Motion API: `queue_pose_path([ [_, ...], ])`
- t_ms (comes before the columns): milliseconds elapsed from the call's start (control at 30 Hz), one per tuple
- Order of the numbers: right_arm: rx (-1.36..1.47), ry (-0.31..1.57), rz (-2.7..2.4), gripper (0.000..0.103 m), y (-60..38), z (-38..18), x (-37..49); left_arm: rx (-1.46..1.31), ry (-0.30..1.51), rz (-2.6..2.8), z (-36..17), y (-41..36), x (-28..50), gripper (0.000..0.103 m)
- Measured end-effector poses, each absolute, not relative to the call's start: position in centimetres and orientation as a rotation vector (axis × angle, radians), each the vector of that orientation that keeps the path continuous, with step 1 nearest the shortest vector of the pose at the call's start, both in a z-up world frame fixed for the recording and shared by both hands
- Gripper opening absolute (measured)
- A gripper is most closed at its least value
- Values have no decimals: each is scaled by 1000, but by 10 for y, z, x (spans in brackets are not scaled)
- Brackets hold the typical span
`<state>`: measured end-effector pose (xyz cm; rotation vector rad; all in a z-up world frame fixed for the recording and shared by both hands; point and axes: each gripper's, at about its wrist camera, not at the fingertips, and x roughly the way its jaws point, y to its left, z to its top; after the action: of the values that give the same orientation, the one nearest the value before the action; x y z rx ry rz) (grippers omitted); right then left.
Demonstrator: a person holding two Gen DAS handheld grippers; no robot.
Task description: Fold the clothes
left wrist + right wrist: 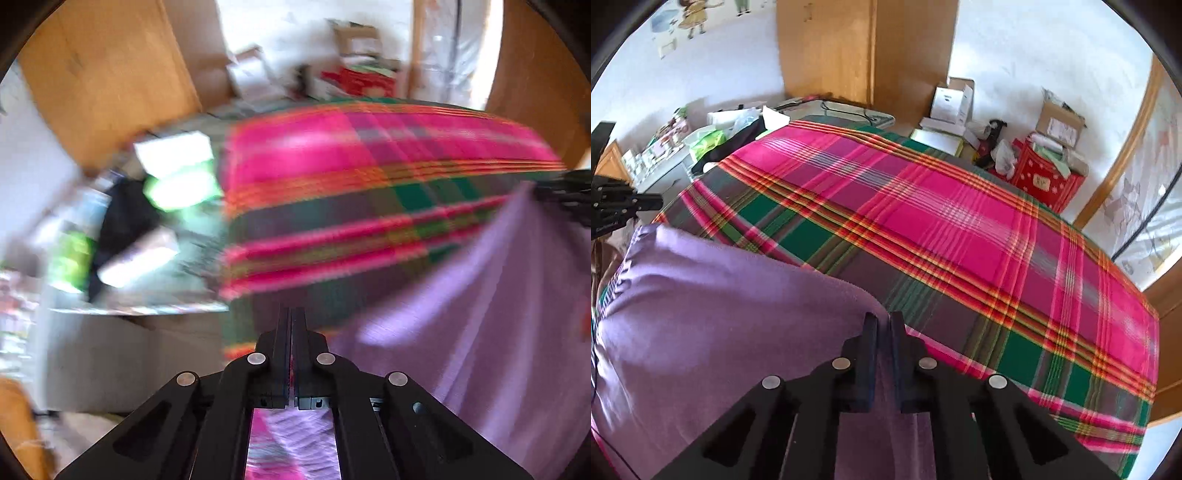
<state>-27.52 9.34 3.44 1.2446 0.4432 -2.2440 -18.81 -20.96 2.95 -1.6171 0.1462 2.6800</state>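
A purple garment [713,306] hangs stretched between both grippers above a bed with a pink, green and orange plaid cover [945,221]. My right gripper [883,321] is shut on one edge of the garment, with cloth running down between its fingers. My left gripper [291,314] is shut on another edge; the purple garment [480,306] spreads to its right and shows beneath the fingers. The left wrist view is motion-blurred. The left gripper also shows at the far left of the right wrist view [613,206].
A wooden wardrobe [864,51] stands behind the bed. A cluttered side table [713,129] with bags and papers is at the bed's far left. Cardboard boxes and a red box [1045,177] sit on the floor at the right. A wooden door frame [1123,155] is far right.
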Motion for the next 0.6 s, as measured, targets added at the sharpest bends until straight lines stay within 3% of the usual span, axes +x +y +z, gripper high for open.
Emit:
queue_pose_path([
  [100, 1271, 455, -2241, 8, 90, 25, -277, -1632, 74, 2620, 25, -214, -183, 10],
  [167, 1282, 460, -2242, 8, 88, 21, -278, -1640, 17, 2611, 25, -219, -178, 22],
  [467, 1293, 421, -2258, 9, 91, 19, -281, -1712, -780, 2511, 15, -282, -154, 34],
  [600, 1299, 422, -2270, 9, 88, 19, -280, -1722, -832, 2505, 11, -281, -143, 34],
])
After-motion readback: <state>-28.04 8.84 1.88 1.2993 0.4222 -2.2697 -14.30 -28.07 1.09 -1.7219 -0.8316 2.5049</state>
